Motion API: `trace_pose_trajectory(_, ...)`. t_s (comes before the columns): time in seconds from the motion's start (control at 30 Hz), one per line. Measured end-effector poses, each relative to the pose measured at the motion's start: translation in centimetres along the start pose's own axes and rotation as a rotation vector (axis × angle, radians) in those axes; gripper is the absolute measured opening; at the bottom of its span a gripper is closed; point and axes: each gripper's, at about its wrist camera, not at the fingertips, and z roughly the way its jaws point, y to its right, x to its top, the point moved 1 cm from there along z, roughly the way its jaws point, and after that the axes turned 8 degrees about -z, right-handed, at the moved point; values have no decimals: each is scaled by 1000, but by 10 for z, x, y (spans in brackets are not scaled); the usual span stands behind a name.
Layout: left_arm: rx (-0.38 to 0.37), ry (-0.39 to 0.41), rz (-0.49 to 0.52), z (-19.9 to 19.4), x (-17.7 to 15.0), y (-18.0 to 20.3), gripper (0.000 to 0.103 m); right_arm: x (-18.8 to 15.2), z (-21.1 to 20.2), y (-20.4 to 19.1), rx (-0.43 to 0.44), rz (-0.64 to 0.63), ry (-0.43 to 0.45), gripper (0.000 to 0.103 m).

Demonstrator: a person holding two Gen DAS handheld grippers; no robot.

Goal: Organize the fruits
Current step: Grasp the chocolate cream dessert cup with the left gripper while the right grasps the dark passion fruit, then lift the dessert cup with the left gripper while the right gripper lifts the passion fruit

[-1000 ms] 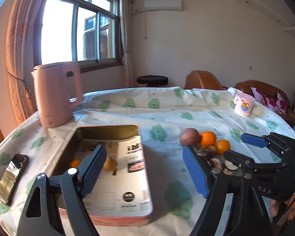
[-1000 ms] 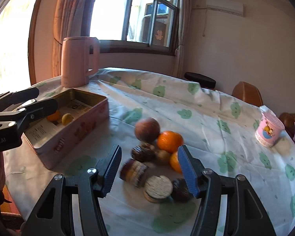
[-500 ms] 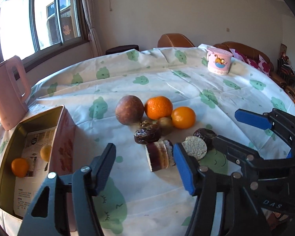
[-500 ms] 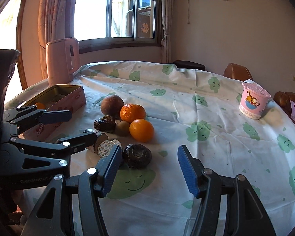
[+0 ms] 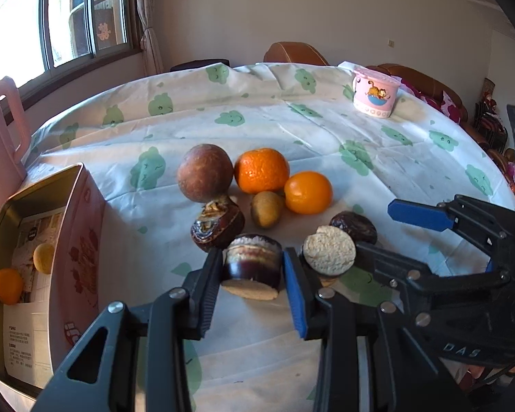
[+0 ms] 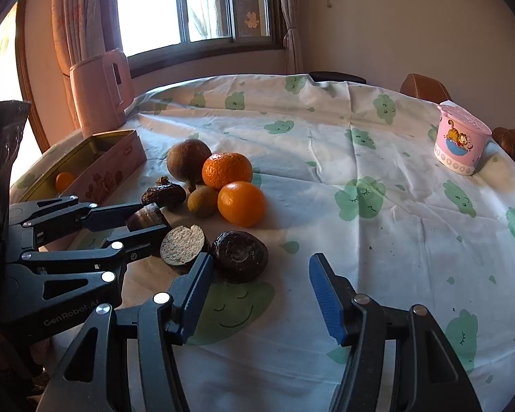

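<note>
My left gripper is shut on a dark cut fruit half resting on the tablecloth; it also shows in the right wrist view. Beside it lie another cut half, two dark mangosteens, a brown round fruit, two oranges and a small kiwi. The open tin box at left holds an orange and a yellow fruit. My right gripper is open and empty, next to a mangosteen.
A pink kettle stands behind the tin box by the window. A pink cartoon cup stands at the far right of the table. Chairs and a sofa stand beyond the table's far edge.
My left gripper swung from the tin box to the fruit pile and closed on the dark cut half. My right gripper moved right and stayed open.
</note>
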Motion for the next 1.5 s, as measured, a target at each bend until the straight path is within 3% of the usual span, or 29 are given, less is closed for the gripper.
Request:
trace_pose_trajectory(0.1, -14, -15, -14, 3, 2, -2, 36, 2, 7, -2, -6, -26, -34, 60)
trace_pose_trajectory(0.2, -52, -16, -45, 2, 1, -7, 36, 6, 18, 8, 48, 13, -73, 57)
trace_pose_trajectory(0.37, -65, 31, -44, -6, -1, -7, 36, 6, 17, 5, 85, -7, -61, 38)
trace_pose_trajectory(0.77, -54, 176, -43, -32, -3, -9, 36, 7, 1, 1, 68, -21, 32, 37)
trace_pose_trajectory(1.5, -29, 270, -45, -47, -9, -10, 36, 5, -23, -4, 6, -44, 171, 37)
